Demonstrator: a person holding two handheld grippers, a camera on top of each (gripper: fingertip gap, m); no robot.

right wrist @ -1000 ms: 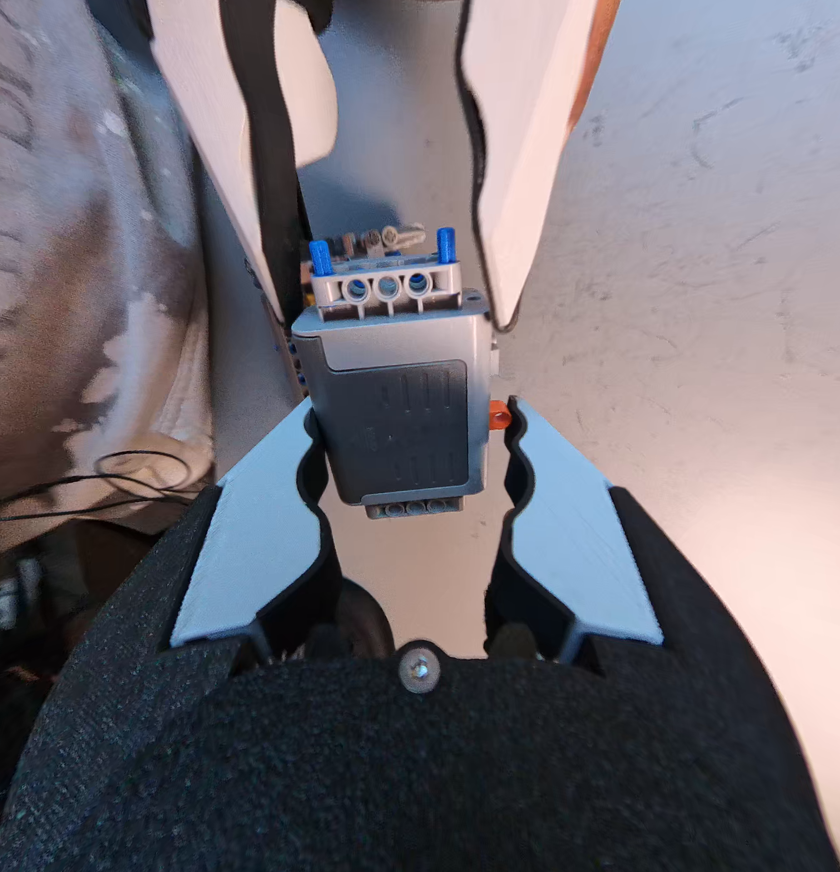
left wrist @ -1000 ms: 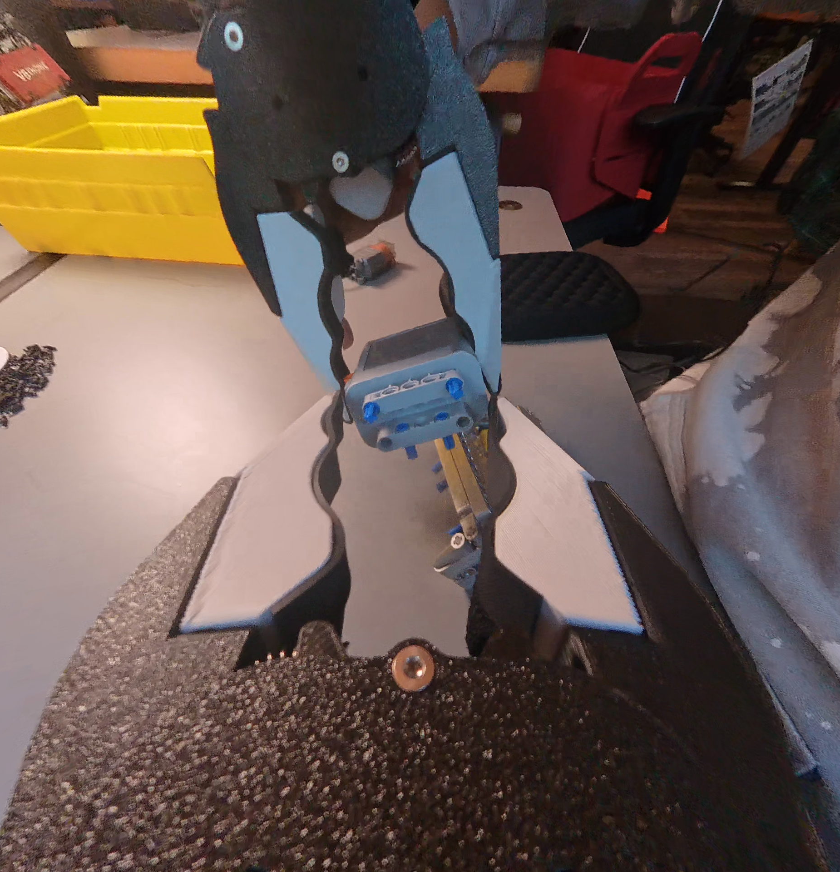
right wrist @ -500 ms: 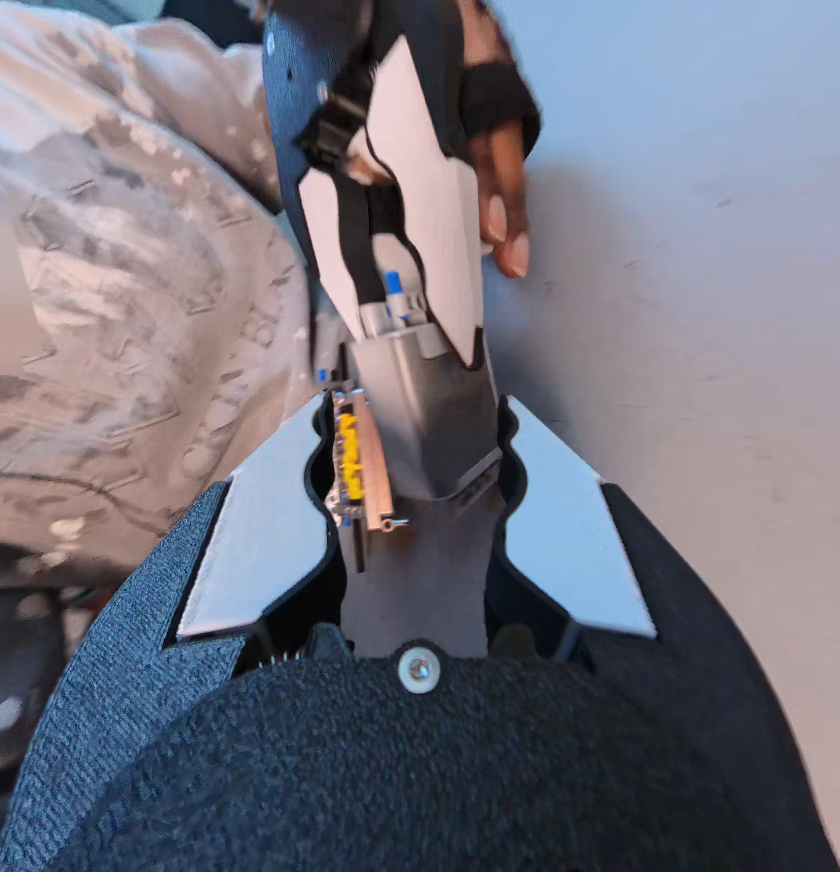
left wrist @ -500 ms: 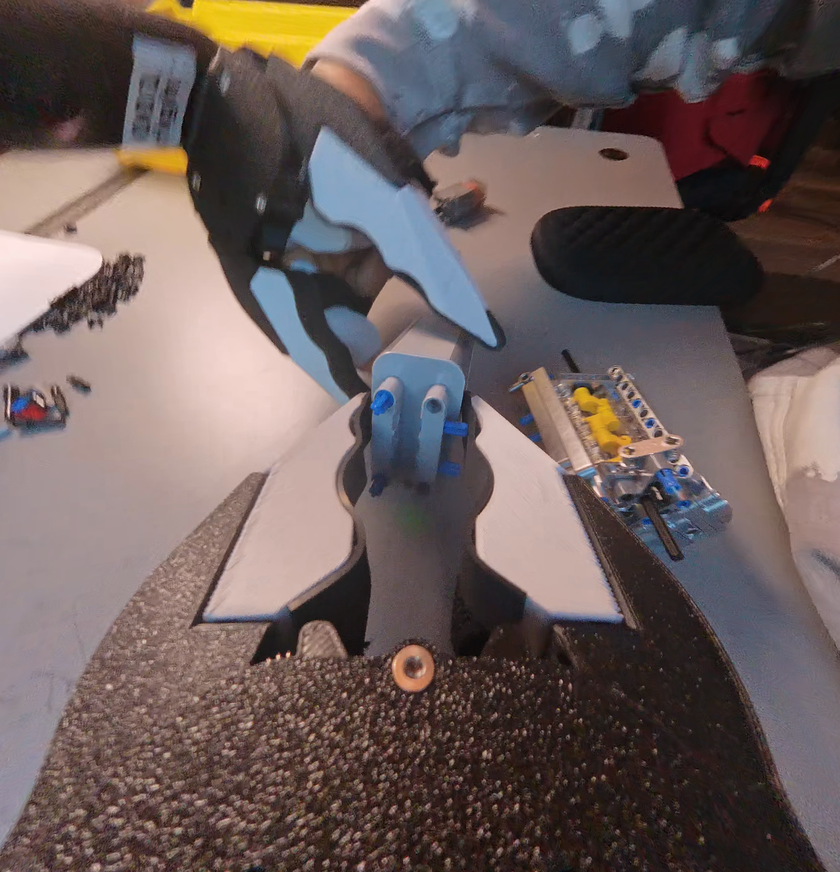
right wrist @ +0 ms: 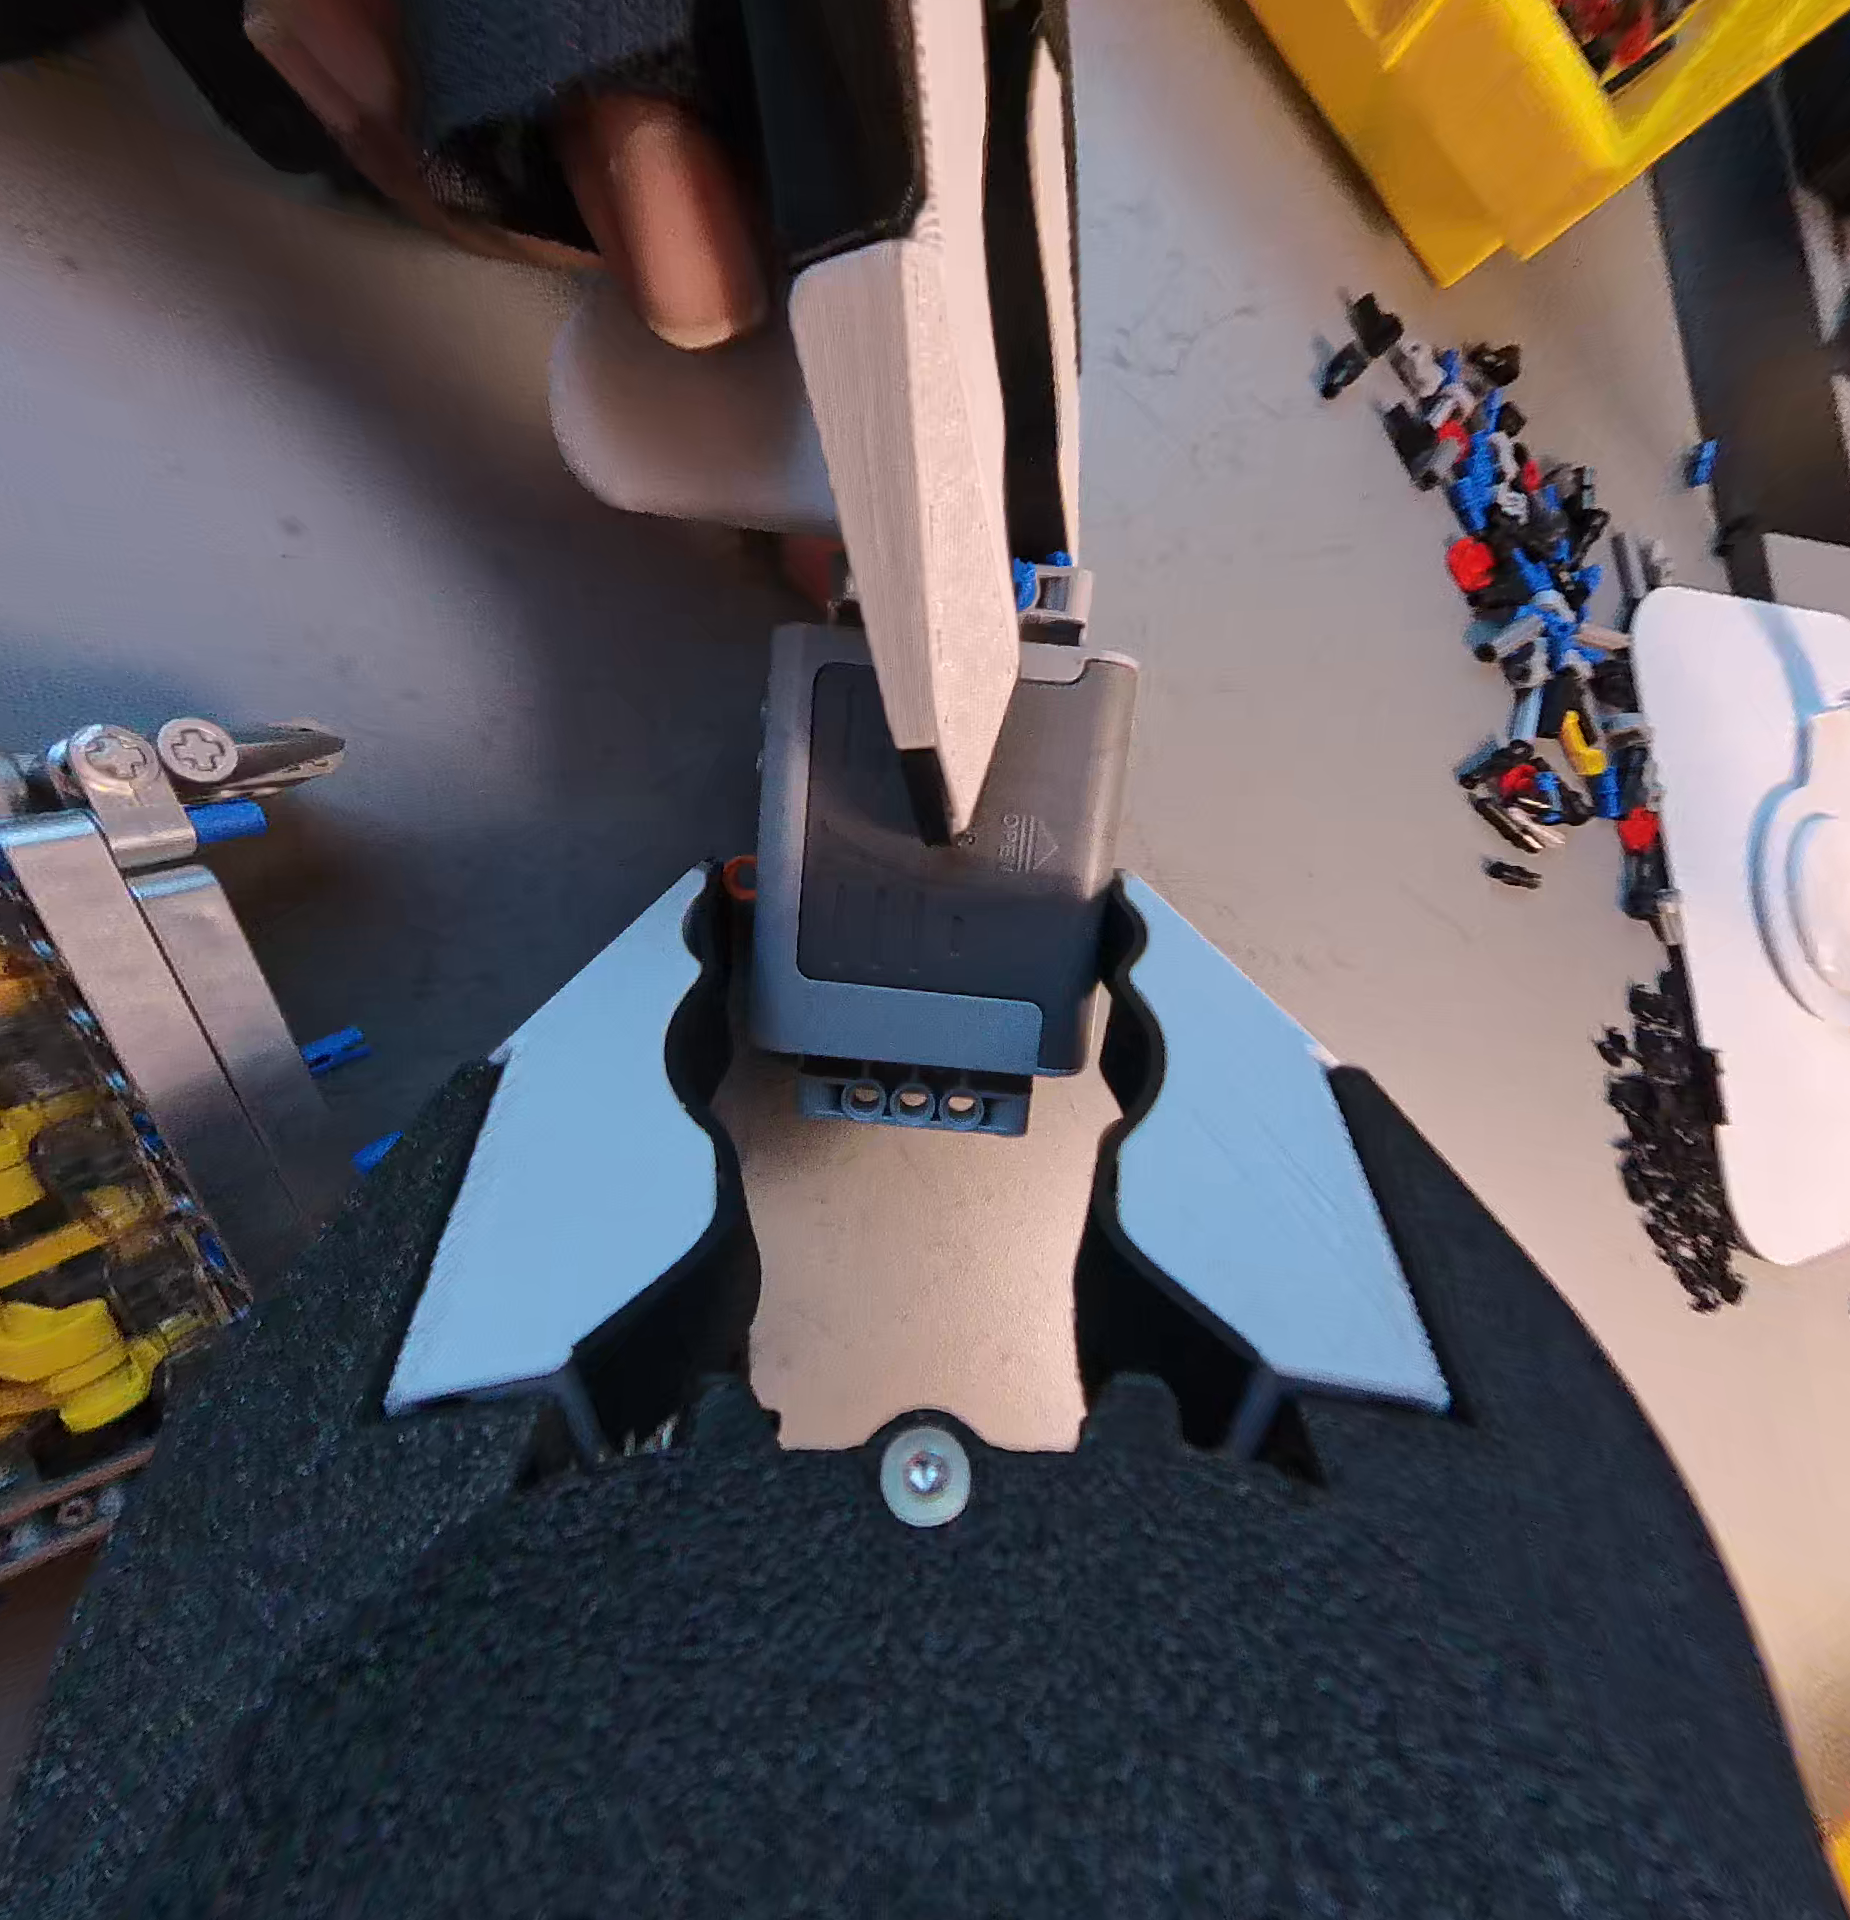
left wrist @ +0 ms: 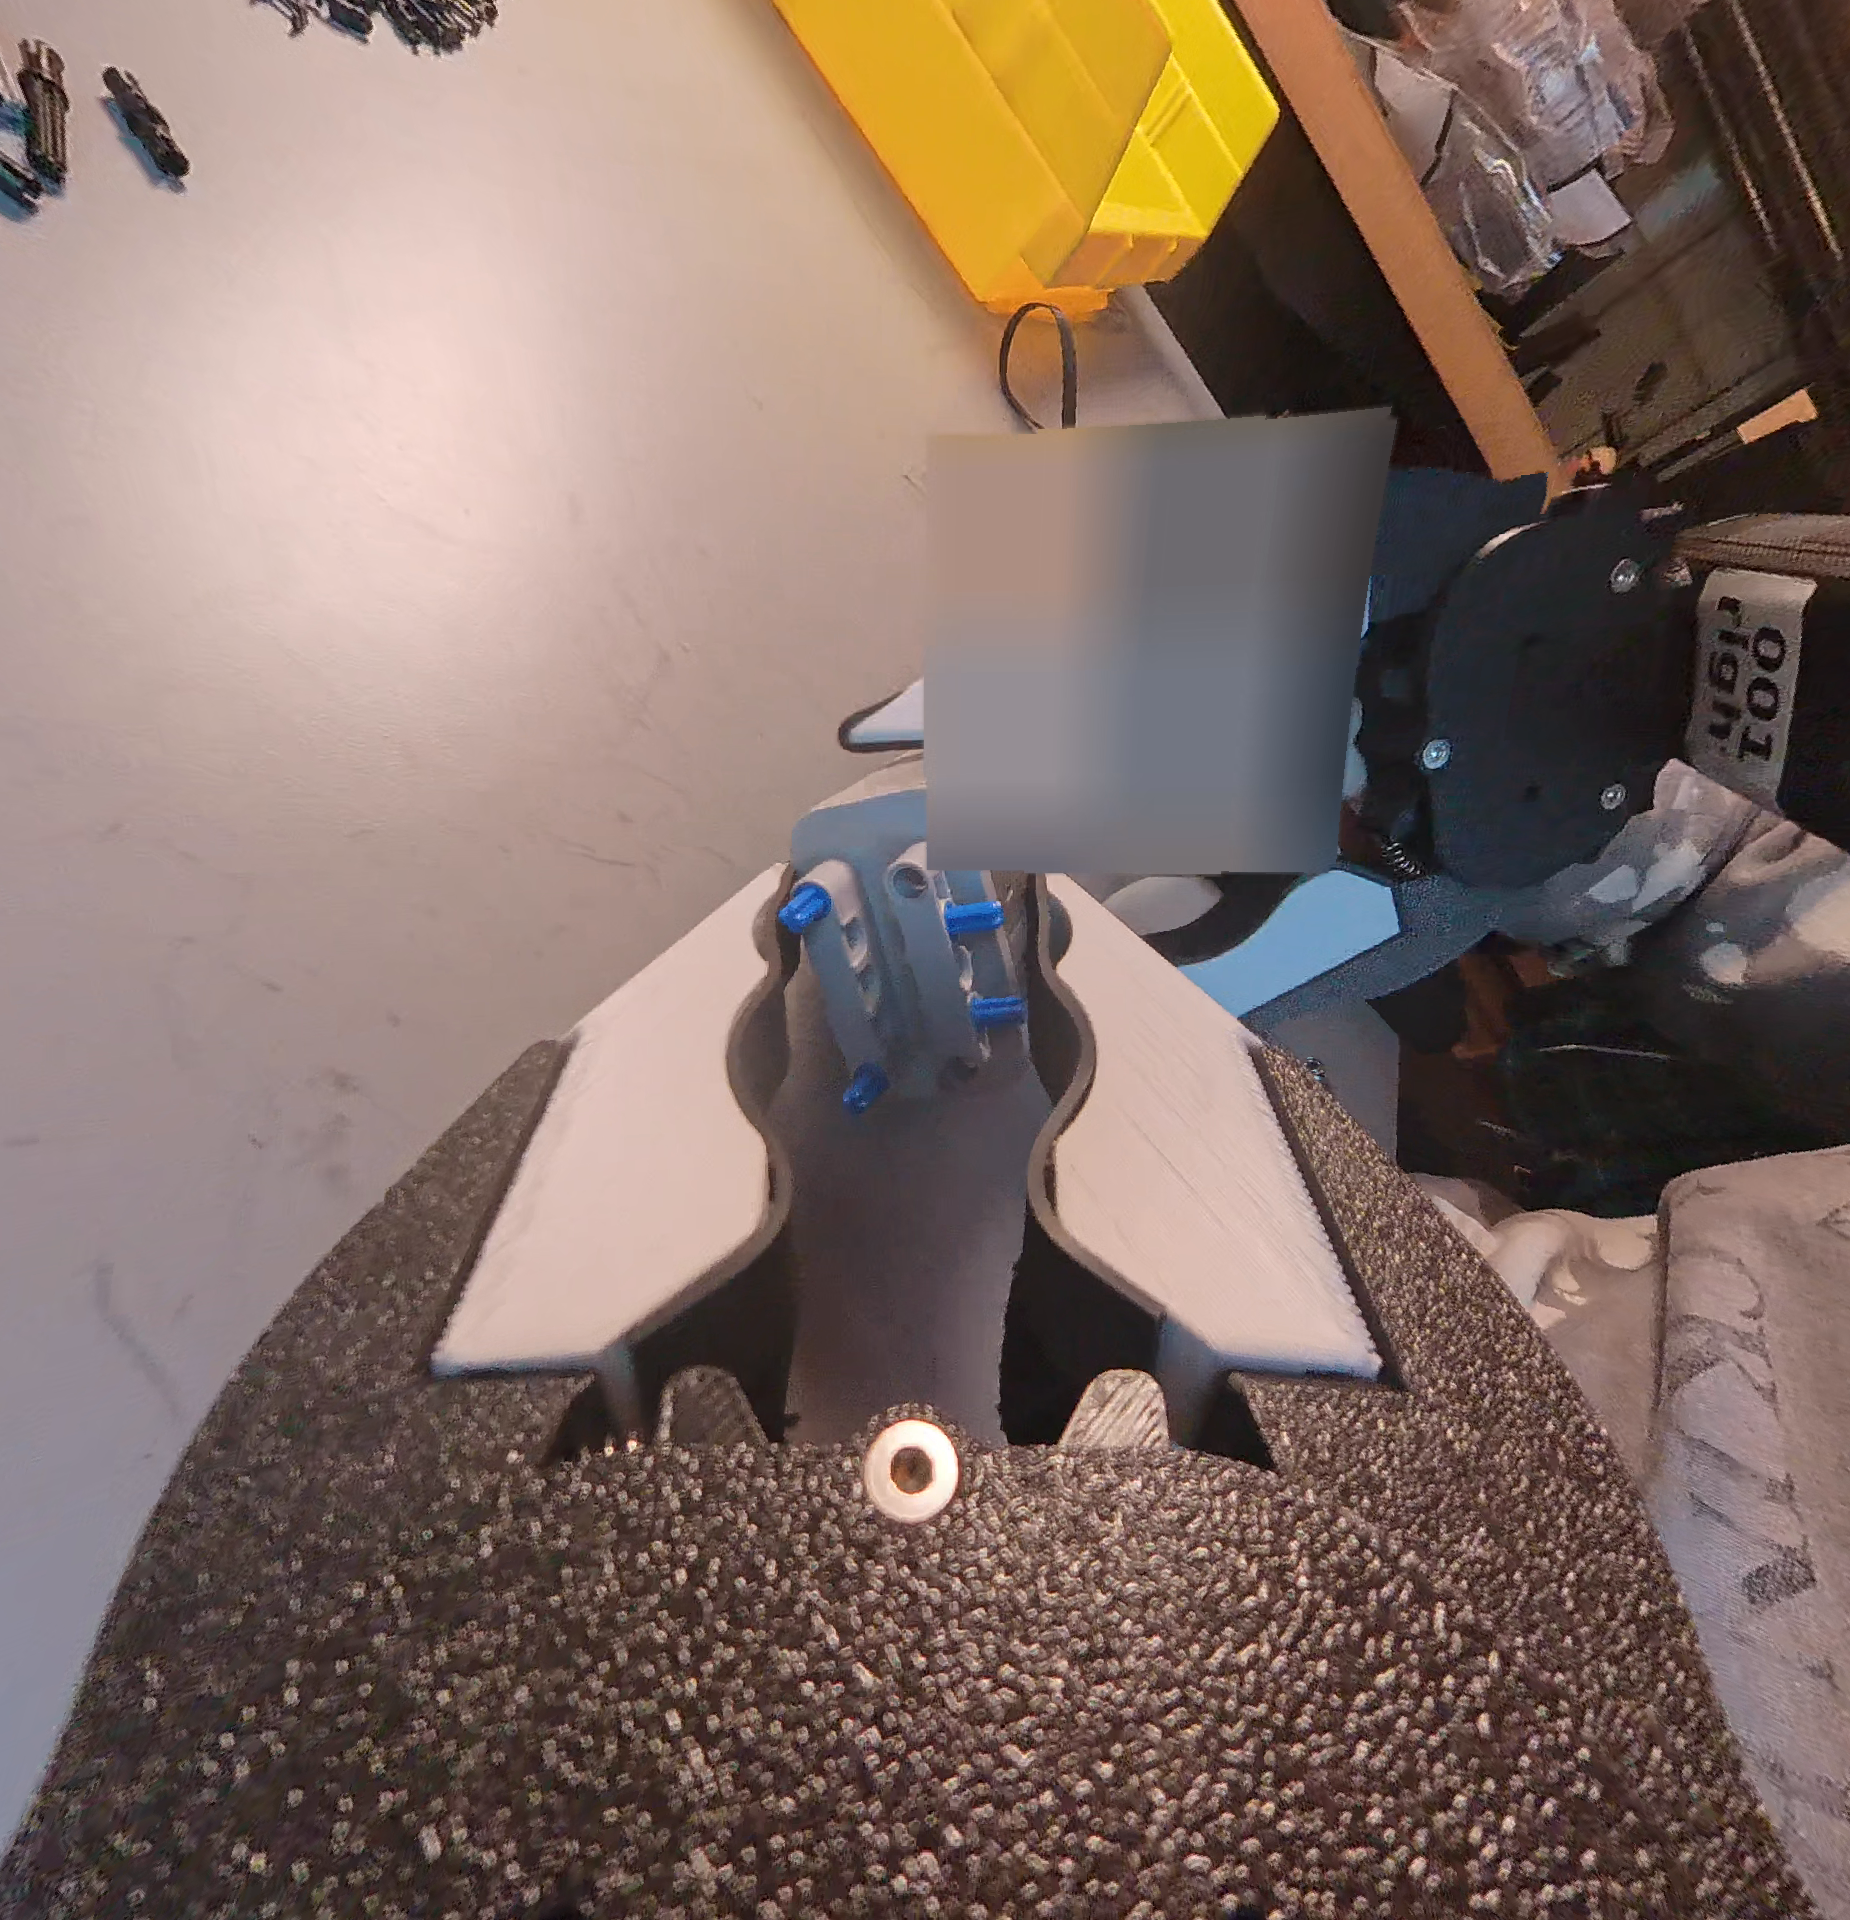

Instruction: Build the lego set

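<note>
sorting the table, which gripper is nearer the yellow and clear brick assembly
Right. The right gripper, shut on the grey box, sits just beside the yellow and clear assembly. The left gripper grips the box's far end, farther away.

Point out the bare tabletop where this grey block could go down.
Bare tabletop lies left of the grey block, below the yellow bin. Crowded: the loose small parts by the white object, and the yellow-and-metal assembly.
</note>
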